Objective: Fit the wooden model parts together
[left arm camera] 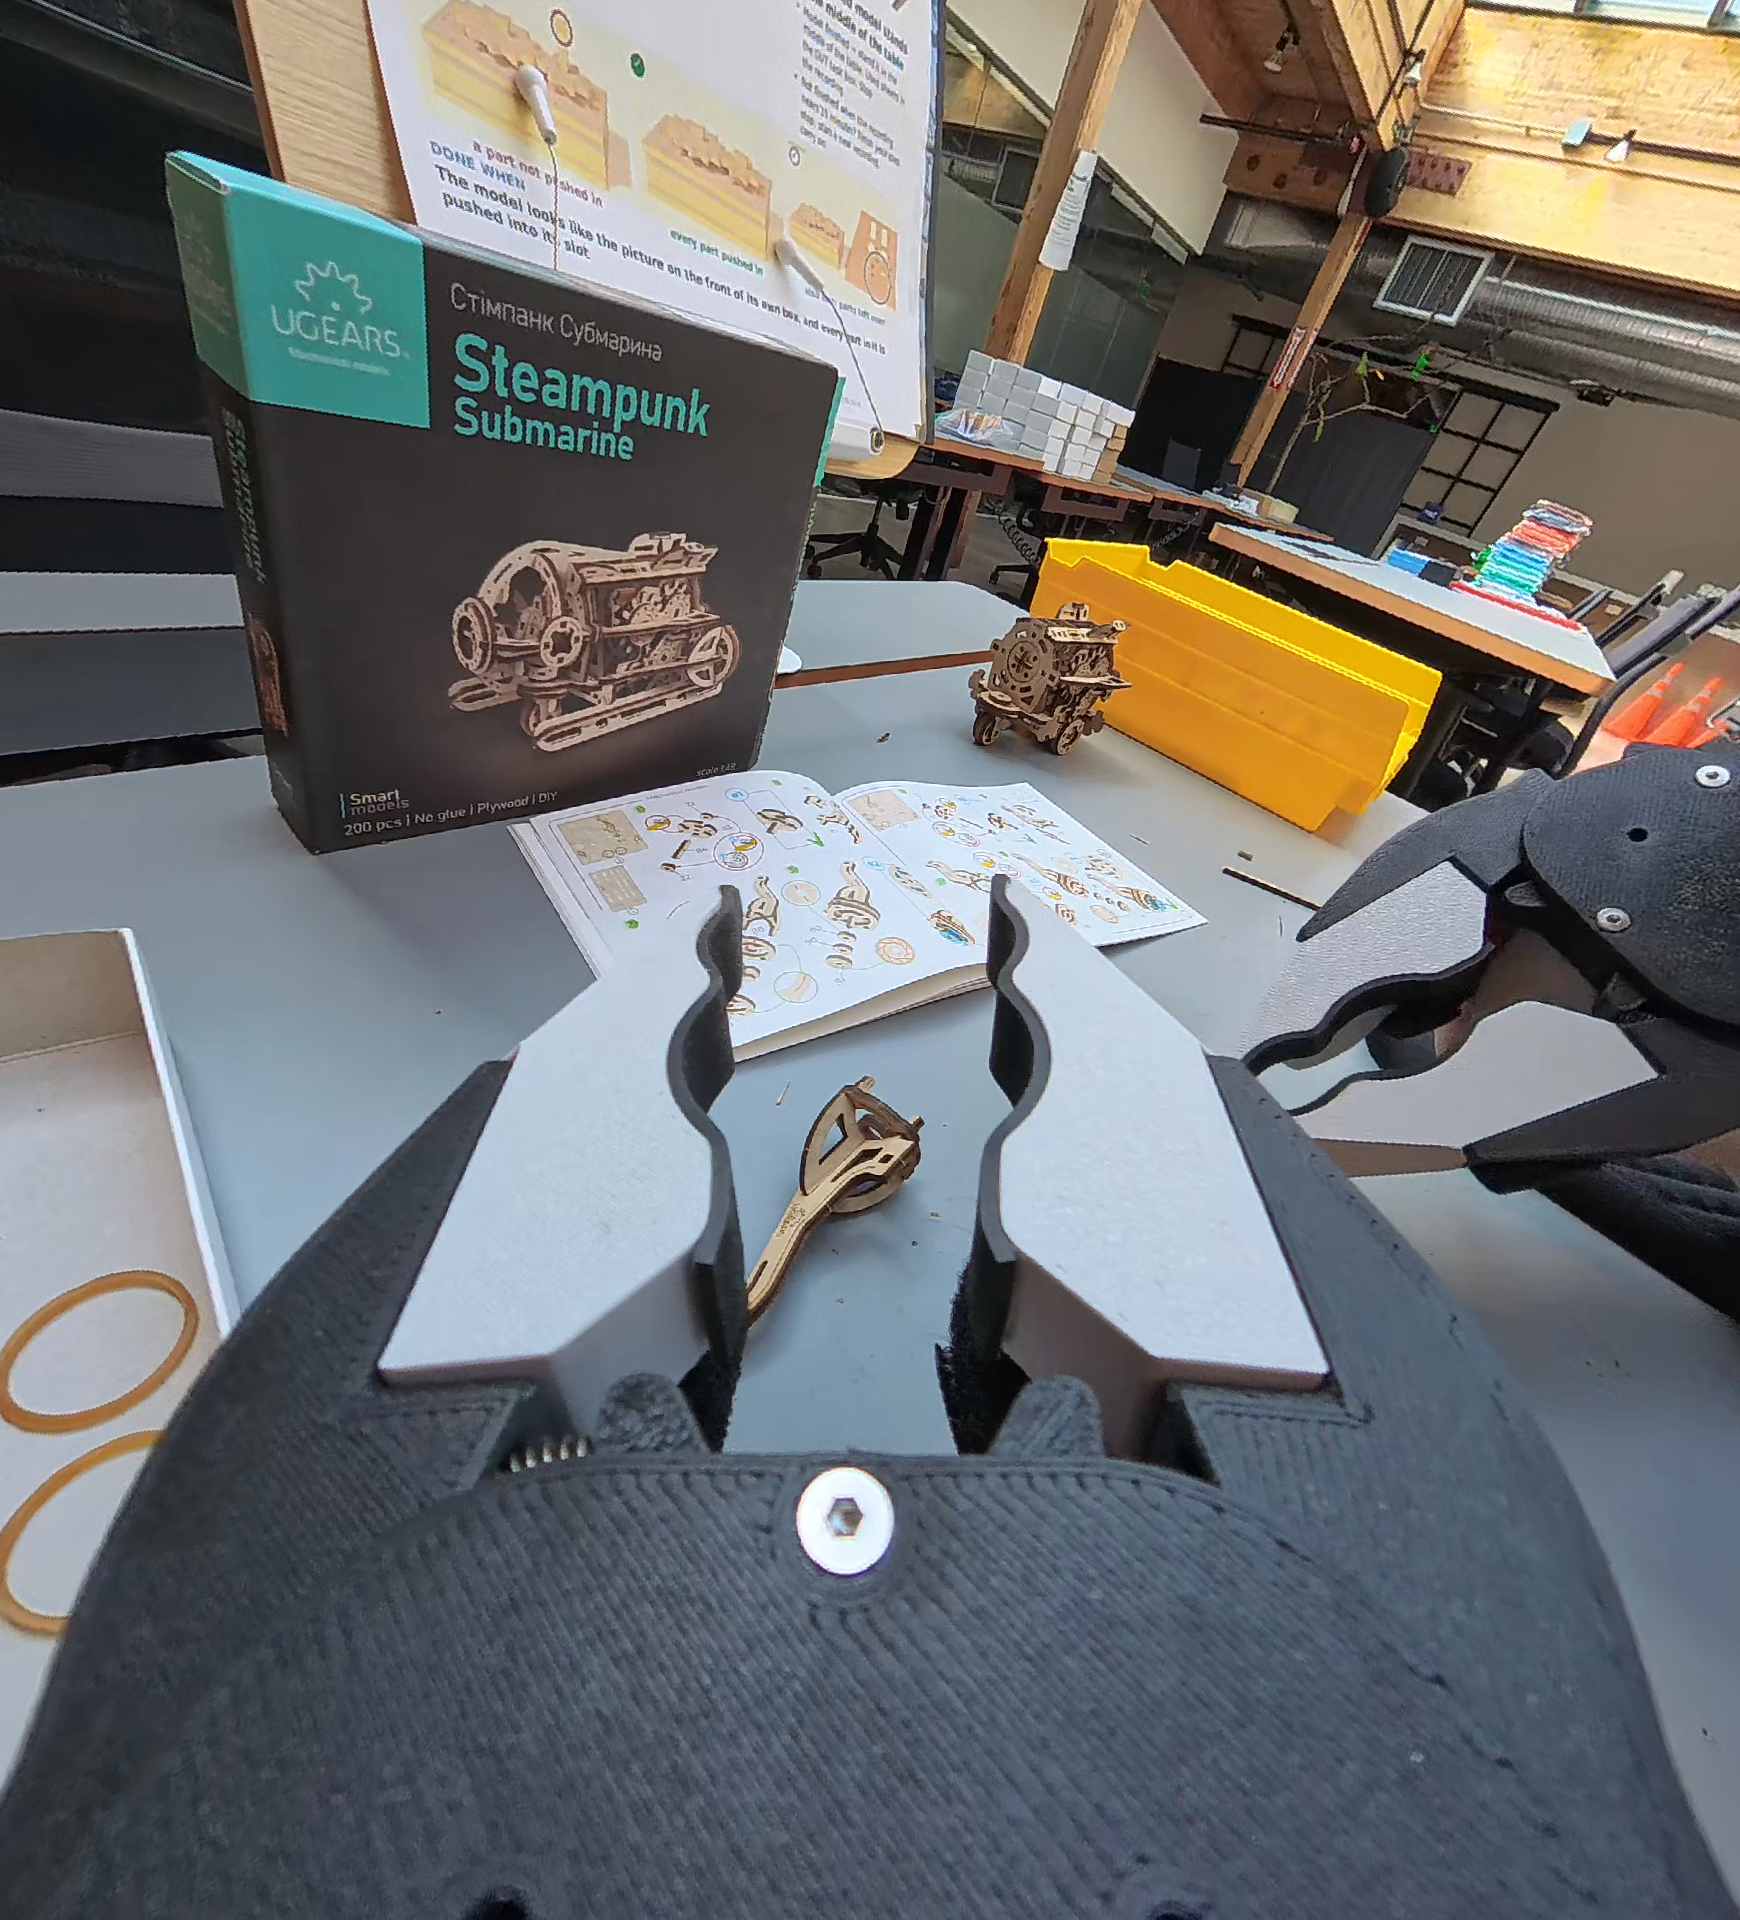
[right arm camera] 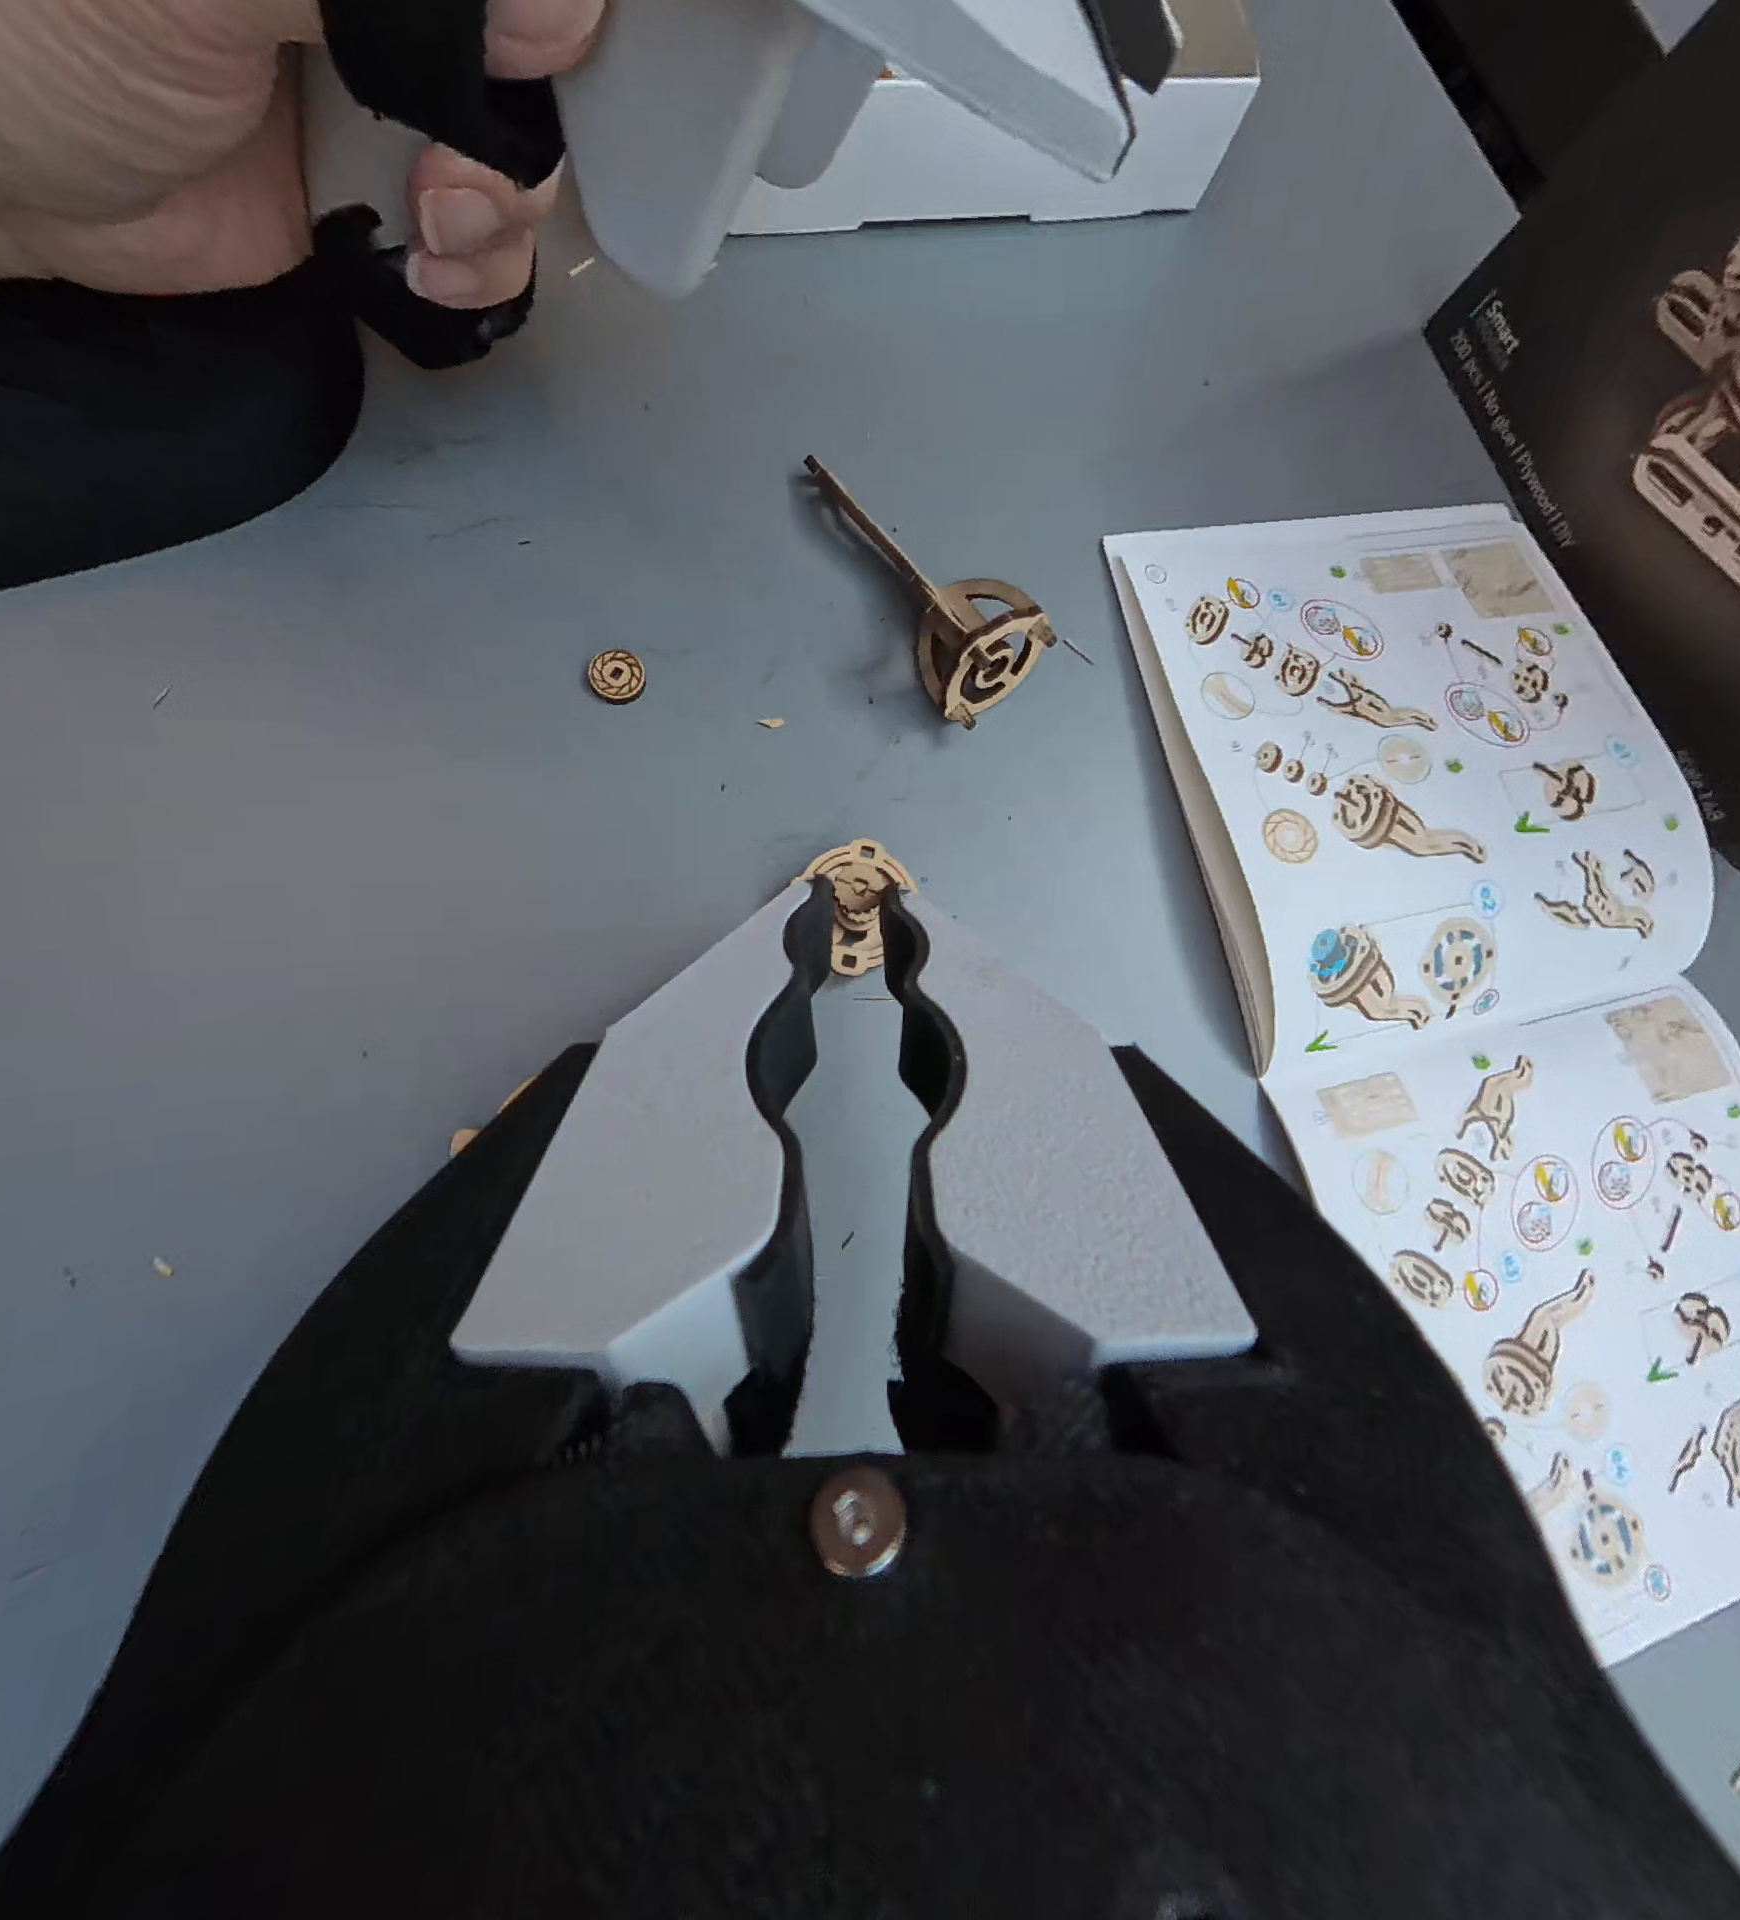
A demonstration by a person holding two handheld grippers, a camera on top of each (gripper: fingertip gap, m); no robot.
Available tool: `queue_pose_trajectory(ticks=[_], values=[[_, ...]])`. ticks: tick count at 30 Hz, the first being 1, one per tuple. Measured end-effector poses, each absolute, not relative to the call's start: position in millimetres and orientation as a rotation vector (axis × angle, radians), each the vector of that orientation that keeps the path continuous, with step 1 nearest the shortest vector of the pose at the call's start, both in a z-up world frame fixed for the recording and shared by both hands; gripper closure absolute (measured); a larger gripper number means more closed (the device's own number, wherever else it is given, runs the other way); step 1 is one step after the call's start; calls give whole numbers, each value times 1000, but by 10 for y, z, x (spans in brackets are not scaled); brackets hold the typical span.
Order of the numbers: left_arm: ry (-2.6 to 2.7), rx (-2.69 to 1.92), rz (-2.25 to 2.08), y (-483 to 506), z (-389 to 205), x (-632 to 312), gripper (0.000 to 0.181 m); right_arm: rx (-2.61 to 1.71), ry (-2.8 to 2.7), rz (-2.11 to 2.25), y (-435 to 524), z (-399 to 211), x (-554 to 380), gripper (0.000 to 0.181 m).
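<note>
A wooden part with a long shaft and a ringed head (left arm camera: 835,1174) lies on the grey table (left arm camera: 378,997), between the fingers of my open, empty left gripper (left arm camera: 861,925). The same part shows in the right wrist view (right arm camera: 949,623). My right gripper (right arm camera: 855,894) is shut on a small round wooden part (right arm camera: 853,914) at its fingertips, low over the table. A small wooden disc (right arm camera: 617,675) lies loose to the left of the shaft part. The right gripper also shows in the left wrist view (left arm camera: 1281,997), and the left gripper in the right wrist view (right arm camera: 845,83), held by a hand (right arm camera: 170,125).
The model's dark box (left arm camera: 513,520) stands at the back, with an open instruction booklet (left arm camera: 845,904) in front of it. A partly built wooden model (left arm camera: 1048,675) sits by a yellow bin (left arm camera: 1240,665). A white tray (left arm camera: 159,1039) at the left holds rubber bands (left arm camera: 92,1351). The small wooden disc (right arm camera: 617,675) lies around 8 cm away from my right fingertips.
</note>
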State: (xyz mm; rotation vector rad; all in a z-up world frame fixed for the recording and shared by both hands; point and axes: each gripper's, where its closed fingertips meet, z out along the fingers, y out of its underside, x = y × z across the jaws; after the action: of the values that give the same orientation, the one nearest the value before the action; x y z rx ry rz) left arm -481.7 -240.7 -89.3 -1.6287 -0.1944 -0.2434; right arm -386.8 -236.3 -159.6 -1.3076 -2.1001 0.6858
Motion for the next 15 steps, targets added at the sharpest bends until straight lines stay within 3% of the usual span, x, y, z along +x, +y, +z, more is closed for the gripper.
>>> queue_pose_trajectory(ticks=[6, 15], values=[[-180, -1632, -271, -2402, -908, -4755, 135, -1380, -2039, 635, -2333, -1652, -3877, 173], [-193, -1615, -275, -2413, -885, -4801, 136, -744, -2518, 561, -2465, -1660, -3884, 173]])
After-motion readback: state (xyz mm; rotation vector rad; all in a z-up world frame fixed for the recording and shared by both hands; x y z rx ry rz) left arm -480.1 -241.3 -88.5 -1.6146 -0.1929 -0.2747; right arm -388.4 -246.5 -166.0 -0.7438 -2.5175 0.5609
